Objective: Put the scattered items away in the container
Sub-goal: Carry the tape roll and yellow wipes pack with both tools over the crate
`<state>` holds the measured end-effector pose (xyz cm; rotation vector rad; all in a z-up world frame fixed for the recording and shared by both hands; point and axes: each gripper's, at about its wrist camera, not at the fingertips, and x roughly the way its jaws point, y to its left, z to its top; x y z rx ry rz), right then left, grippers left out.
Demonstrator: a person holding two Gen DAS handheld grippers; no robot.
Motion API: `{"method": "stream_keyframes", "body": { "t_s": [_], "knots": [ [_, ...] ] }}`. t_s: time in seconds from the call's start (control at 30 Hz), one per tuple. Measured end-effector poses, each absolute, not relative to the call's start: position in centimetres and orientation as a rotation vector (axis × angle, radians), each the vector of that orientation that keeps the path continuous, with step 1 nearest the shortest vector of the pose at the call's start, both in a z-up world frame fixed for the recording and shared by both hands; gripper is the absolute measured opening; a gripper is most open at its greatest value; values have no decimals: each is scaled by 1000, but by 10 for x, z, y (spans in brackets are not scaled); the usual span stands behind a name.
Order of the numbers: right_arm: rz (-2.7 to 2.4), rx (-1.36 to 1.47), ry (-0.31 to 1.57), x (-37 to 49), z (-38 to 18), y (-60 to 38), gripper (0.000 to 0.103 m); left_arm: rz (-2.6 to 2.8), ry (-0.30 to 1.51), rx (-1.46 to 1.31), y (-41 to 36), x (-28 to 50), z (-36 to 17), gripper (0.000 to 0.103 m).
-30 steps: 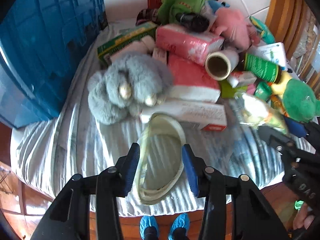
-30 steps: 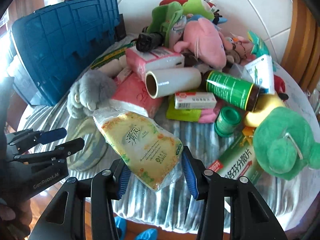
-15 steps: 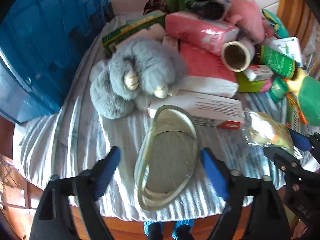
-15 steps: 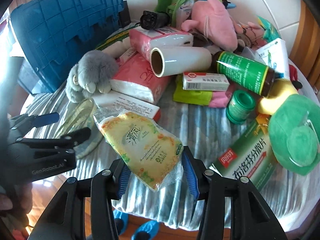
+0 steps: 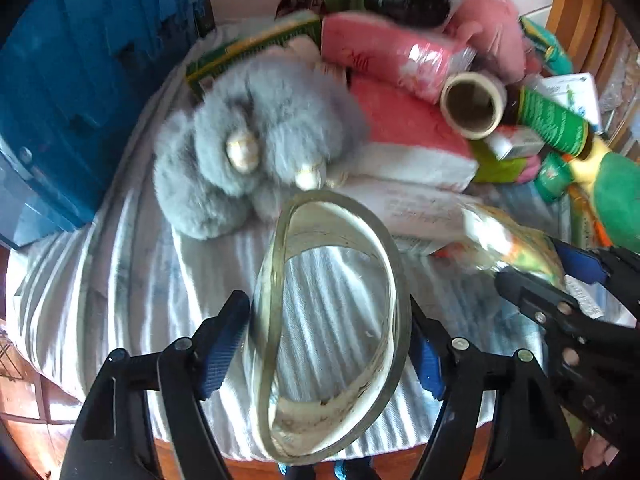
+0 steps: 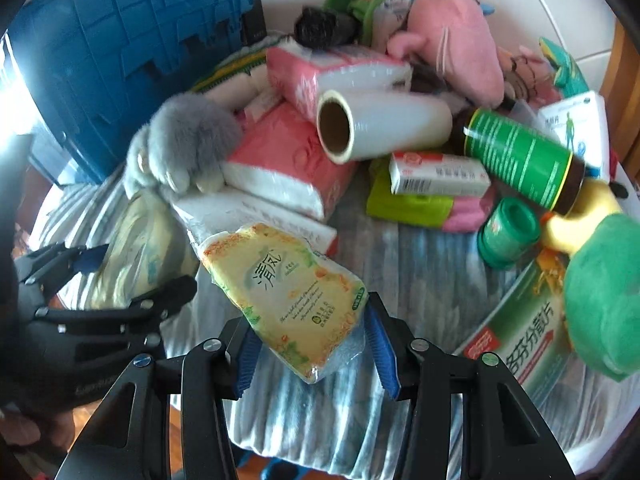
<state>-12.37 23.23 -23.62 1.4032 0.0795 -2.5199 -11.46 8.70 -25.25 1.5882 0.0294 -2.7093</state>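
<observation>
Left gripper point(image 5: 328, 344), re-spread a moment ago, now closing around the clear oval band point(image 5: 332, 320) at lower centre. Right gripper point(image 6: 312, 344) stays clamped on the yellow tissue pack point(image 6: 288, 292); both await the blue crate point(image 6: 128, 52), upper left

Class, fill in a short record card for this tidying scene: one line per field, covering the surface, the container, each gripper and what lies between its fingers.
Surface: striped cloth on a table
Container: blue crate, standing at the far left edge
Left gripper: jaws closing around a clear oval ring, pads at its sides
Right gripper: shut on a yellow tissue pack
Nearby items: grey plush toy, film roll, green bottle
</observation>
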Motion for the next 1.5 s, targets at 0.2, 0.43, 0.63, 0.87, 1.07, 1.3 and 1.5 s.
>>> {"method": "stream_keyframes", "body": {
  "t_s": [0.2, 0.43, 0.63, 0.87, 1.07, 1.3, 1.5],
  "knots": [
    [-2568, 1269, 71, -122, -189, 227, 49, -2753, 22, 1446, 78, -108, -199, 71],
    [-2659, 1078, 92, -111, -118, 205, 49, -2866, 39, 1202, 49, -92, -134, 71],
    [-2777, 958, 107, -101, -71, 173, 49, -2984, 7, 1063, 16, -81, -91, 70],
    [-2915, 852, 114, -87, -22, 121, 49, -3147, -63, 899, -31, -71, -36, 70],
    [-3021, 755, 107, -83, 24, 87, 49, -3238, -89, 753, -64, -73, 10, 70],
    [-3004, 628, 200, -109, 72, 52, 49, -3216, -51, 591, -94, -93, 53, 70],
    [-2875, 575, 215, -153, 91, 13, 49, -3062, -36, 559, -140, -122, 69, 70]
  ]
}}
